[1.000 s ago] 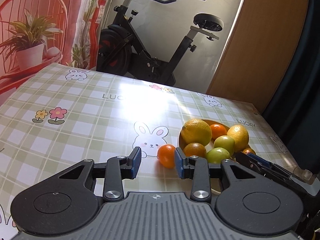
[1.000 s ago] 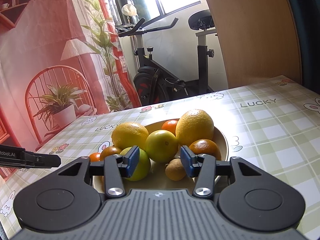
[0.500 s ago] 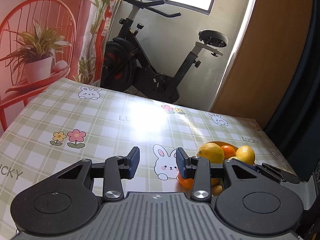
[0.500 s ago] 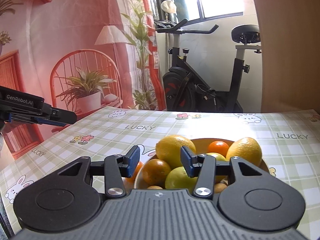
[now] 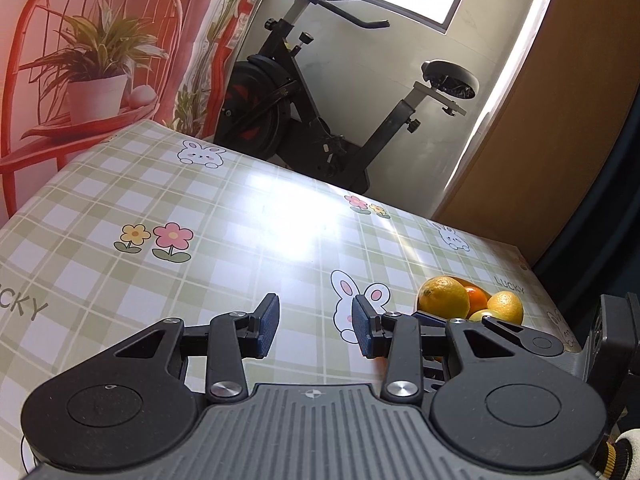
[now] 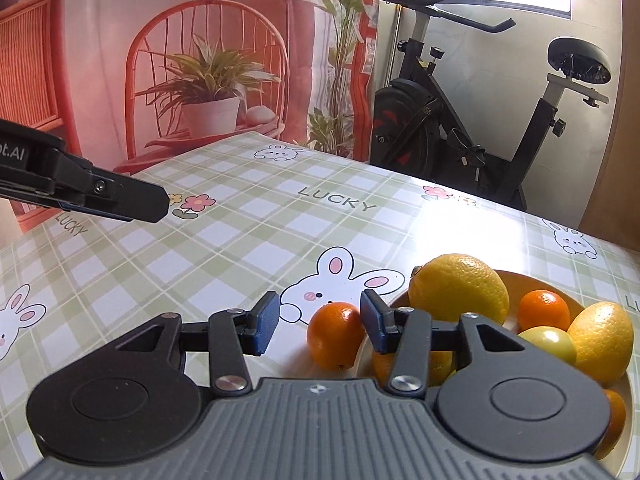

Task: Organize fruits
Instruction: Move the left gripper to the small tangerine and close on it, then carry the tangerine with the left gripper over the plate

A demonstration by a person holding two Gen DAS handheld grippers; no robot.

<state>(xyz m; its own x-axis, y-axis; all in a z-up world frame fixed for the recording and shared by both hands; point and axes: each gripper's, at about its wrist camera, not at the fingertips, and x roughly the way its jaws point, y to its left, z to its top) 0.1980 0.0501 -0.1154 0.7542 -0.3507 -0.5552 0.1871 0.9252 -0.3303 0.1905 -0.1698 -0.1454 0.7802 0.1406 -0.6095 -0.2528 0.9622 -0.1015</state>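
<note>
- Left wrist view: the left gripper [image 5: 316,326] hangs over the checked tablecloth [image 5: 248,240] with its jaws apart and nothing between them; only cloth and a printed rabbit [image 5: 356,300] show in the gap.
- At about 3 o'clock from those fingertips sits the bowl [image 5: 464,282], mostly hidden behind the gripper's own right finger and by the right gripper [image 5: 520,334], which reaches in from the right edge.
- Over that clutter only the top of the pile shows: a large lemon [image 5: 446,298], a small orange [image 5: 476,298], a second lemon [image 5: 506,306] and a sliver of a green fruit [image 5: 482,314].
- At 12 o'clock, beyond the table's far edge, stands an exercise bike [image 5: 320,120]; at 10 o'clock a backdrop with a red chair and potted plant [image 5: 96,76]. A striped cuff [image 5: 616,454] peeks in at the bottom right corner.
- Right wrist view: here the loose mandarin [image 6: 336,334] shows, which the left view does not. It lies on the cloth just outside the bowl's [image 6: 516,280] left rim.
- The right gripper [image 6: 320,324] is released; the mandarin sits between its fingertips, close to the right pad, and I cannot tell whether that pad touches it. The left pad is clear of it.
- The bowl, at 3 o'clock, shows far more fruit: the large lemon [image 6: 460,290], the small orange [image 6: 544,310], the second lemon [image 6: 600,342], the green fruit [image 6: 550,344], with more orange fruit partly hidden behind the gripper body.
- At 10 o'clock the left gripper [image 6: 152,204] juts in above the cloth, well apart from the fruit.
</note>
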